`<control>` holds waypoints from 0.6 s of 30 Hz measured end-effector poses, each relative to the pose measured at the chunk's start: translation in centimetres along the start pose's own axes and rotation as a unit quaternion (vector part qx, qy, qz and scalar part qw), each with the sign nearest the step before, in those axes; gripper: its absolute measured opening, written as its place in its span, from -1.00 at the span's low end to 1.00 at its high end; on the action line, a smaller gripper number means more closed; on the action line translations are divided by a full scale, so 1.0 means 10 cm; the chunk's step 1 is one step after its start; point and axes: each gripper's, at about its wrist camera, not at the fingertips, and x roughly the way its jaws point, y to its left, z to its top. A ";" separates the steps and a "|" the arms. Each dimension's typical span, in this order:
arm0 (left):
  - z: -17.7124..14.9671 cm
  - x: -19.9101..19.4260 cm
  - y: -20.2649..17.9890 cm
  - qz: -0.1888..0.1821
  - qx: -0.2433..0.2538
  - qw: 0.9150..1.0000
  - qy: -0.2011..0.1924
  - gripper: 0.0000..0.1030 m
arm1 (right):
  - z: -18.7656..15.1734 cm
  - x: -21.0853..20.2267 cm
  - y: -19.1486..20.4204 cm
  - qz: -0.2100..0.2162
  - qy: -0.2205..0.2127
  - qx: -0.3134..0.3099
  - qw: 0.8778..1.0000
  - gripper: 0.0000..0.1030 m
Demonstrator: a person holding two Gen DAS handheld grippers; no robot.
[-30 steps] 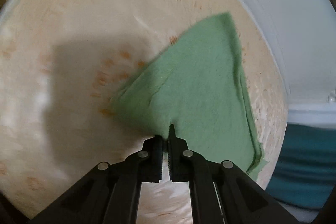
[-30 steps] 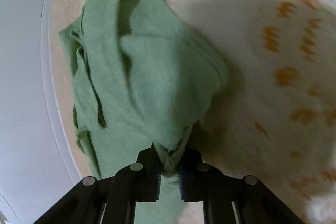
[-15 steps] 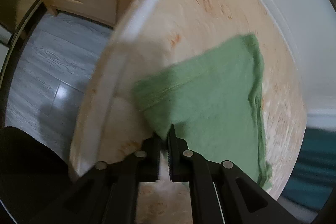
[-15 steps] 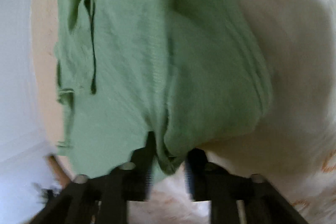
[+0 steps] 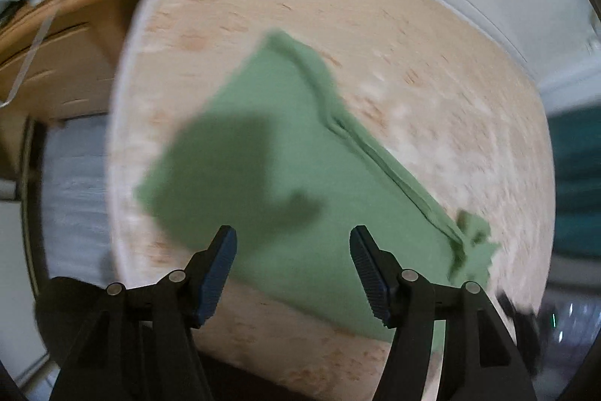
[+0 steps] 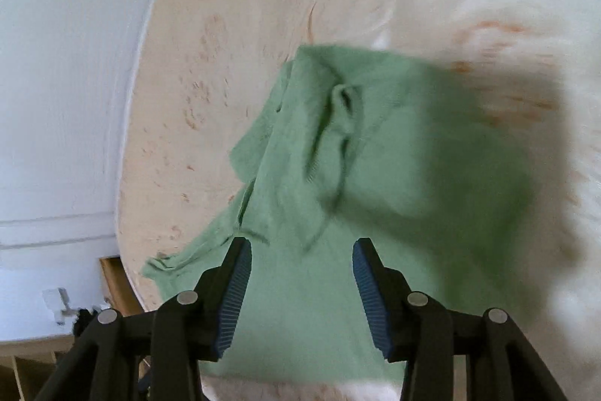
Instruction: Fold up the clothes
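Release step, both hands. Left tool (image 5: 293, 273): jaws apart and opening, nothing pinched between the pads — only the green garment (image 5: 300, 198) lying on the surface behind the gap. Right tool (image 6: 298, 282): jaws apart and opening too, pads clear of cloth; the garment (image 6: 375, 183) shows through the gap, not gripped.

Garment location: flat on the cream bed cover with orange flecks (image 5: 375, 36), centre of both views. In the left wrist view it reads as a folded slab running from upper centre to lower right, with a layered edge along its right side and a loose tab of fabric (image 5: 477, 235) sticking out at lower right. In the right wrist view a raised pucker (image 6: 342, 123) sits in the middle of the top layer, and a thin strip trails to lower left toward the bed's edge (image 6: 131, 175).

Judgement on doing this step well:
- let the jaws finish parting before drawing away, so no pad drags the top layer;
- lift straight off the cloth, not sideways — the fold looks loosely stacked;
- next pass likely needs the pucker smoothed and the stray tab and strip tucked in before another fold.

Both frames are motion-blurred; fine seams cannot be read.
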 end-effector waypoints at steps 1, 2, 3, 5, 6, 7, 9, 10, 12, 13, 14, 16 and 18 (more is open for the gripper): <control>-0.08 0.08 0.00 -0.005 0.005 1.000 0.011 0.26 | 0.03 0.13 -0.01 0.001 0.016 0.010 1.000 -0.10; -0.15 0.15 0.00 -0.009 0.010 1.000 0.022 0.26 | 0.07 0.26 -0.03 0.002 0.029 0.022 0.999 -0.10; -0.19 0.21 0.04 -0.012 0.011 0.999 0.029 0.26 | 0.10 0.35 -0.06 0.006 0.034 0.035 0.999 -0.10; -0.24 0.29 0.03 -0.014 0.010 0.999 0.039 0.26 | 0.25 0.53 -0.10 0.013 0.033 0.052 0.998 -0.28; -0.26 0.32 0.03 -0.012 0.009 0.999 0.044 0.26 | 0.31 0.63 -0.12 0.015 0.031 0.056 0.998 -0.33; -0.28 0.34 0.04 -0.011 0.007 0.999 0.048 0.26 | 0.30 0.68 -0.12 0.014 0.026 0.053 0.998 -0.58; -0.24 0.49 0.02 -0.007 0.001 0.999 0.054 0.26 | 0.35 0.69 -0.05 0.003 0.016 0.038 0.999 -0.85; -0.21 0.54 0.02 -0.006 -0.001 0.998 0.056 0.26 | 0.38 0.69 0.01 -0.002 0.013 0.027 1.000 -0.88; -0.20 0.54 0.09 -0.005 -0.009 0.998 0.056 0.26 | 0.42 0.67 0.18 -0.008 0.003 -0.004 1.000 -0.88; -0.19 0.55 0.09 -0.008 -0.013 0.998 0.055 0.26 | 0.45 0.67 0.26 -0.011 -0.002 -0.017 1.000 -0.88; -0.18 0.56 0.10 -0.010 -0.017 0.999 0.051 0.26 | 0.49 0.68 0.32 -0.011 -0.006 -0.025 1.000 -0.88; -0.17 0.57 0.10 -0.015 -0.025 0.999 0.042 0.26 | 0.62 0.81 0.50 -0.006 -0.017 -0.034 0.999 -0.88; -0.16 0.58 0.10 -0.017 -0.025 0.999 0.042 0.26 | 0.79 0.94 0.65 -0.005 -0.016 -0.044 0.999 -0.86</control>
